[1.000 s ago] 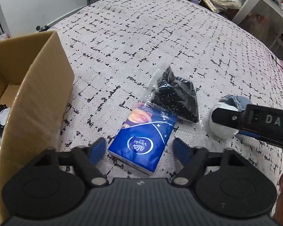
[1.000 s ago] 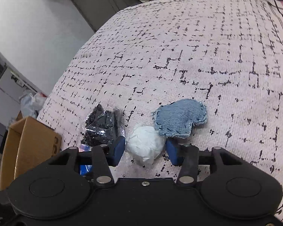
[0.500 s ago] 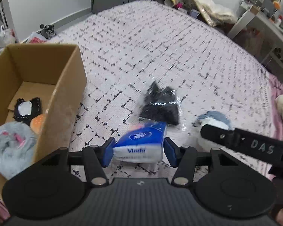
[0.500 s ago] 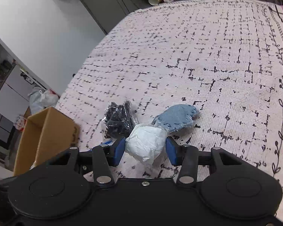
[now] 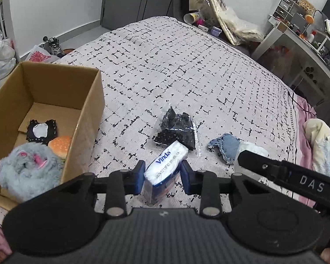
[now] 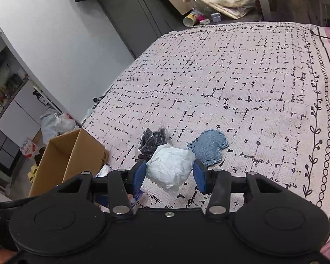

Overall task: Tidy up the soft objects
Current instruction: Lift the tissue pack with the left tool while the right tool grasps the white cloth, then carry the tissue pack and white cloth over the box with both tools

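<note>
My left gripper [image 5: 162,177] is shut on a blue and white Vinda tissue pack [image 5: 165,171] and holds it above the bed. My right gripper [image 6: 170,171] is shut on a crumpled white bundle [image 6: 170,167], also lifted. A black item in a clear bag [image 5: 176,129] and a blue denim patch [image 5: 227,145] lie on the patterned bedspread [image 5: 187,70]. An open cardboard box [image 5: 44,101] stands to the left. It holds a grey fluffy toy [image 5: 28,167], a burger toy [image 5: 59,145] and a black cloth piece [image 5: 40,131].
The bedspread's right edge [image 6: 327,110] has a vine border. Pink bedding and a cream cloth [image 5: 319,140] lie at the right. Bags and clutter [image 5: 2,52] sit on the floor beyond the box; a desk with shelves [image 5: 301,35] stands at the far right.
My left gripper closed on the tissue pack and lifted it off the bed. My right gripper lifted the white bundle off the bed, away from the denim patch.
</note>
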`<state>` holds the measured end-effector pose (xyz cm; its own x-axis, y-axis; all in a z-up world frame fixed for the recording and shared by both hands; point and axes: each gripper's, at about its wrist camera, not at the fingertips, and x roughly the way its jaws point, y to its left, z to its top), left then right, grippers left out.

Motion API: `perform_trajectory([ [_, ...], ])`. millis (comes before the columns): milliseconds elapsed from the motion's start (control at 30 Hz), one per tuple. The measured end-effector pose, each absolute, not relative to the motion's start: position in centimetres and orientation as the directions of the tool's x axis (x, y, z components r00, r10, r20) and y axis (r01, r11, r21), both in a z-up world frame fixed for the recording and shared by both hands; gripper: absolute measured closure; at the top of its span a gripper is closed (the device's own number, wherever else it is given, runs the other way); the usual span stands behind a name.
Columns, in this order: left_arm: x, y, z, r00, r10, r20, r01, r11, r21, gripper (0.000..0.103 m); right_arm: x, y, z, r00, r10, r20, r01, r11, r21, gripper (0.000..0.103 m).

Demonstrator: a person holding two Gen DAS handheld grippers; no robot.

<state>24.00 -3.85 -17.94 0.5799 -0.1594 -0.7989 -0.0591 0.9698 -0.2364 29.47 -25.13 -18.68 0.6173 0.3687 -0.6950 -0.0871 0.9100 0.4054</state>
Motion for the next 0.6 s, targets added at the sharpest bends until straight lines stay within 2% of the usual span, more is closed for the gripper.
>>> perform_trajectory([
  [200,23.6,-3.3,-17.8,0.581,-0.183,-0.793,-0.058,0.963,-0.264,0.074,29.0,-24.7,-18.4,0.624,0.363,-0.692,-0.091,0.913,0.397,0.057],
  [300,23.5,-2.9,-17.3,0.596,-0.201,-0.778,-0.055,0.956,-0.289,0.081,28.8,-24.6,-18.4,0.631,0.359,-0.688,-0.090,0.914,0.395,0.057],
  [600,23.2,-1.4,-15.4,0.651,-0.205,-0.730,-0.061,0.945,-0.321,0.082,28.3,-24.1,-17.4,0.665,0.382,-0.642,-0.122,0.904,0.411,0.057],
])
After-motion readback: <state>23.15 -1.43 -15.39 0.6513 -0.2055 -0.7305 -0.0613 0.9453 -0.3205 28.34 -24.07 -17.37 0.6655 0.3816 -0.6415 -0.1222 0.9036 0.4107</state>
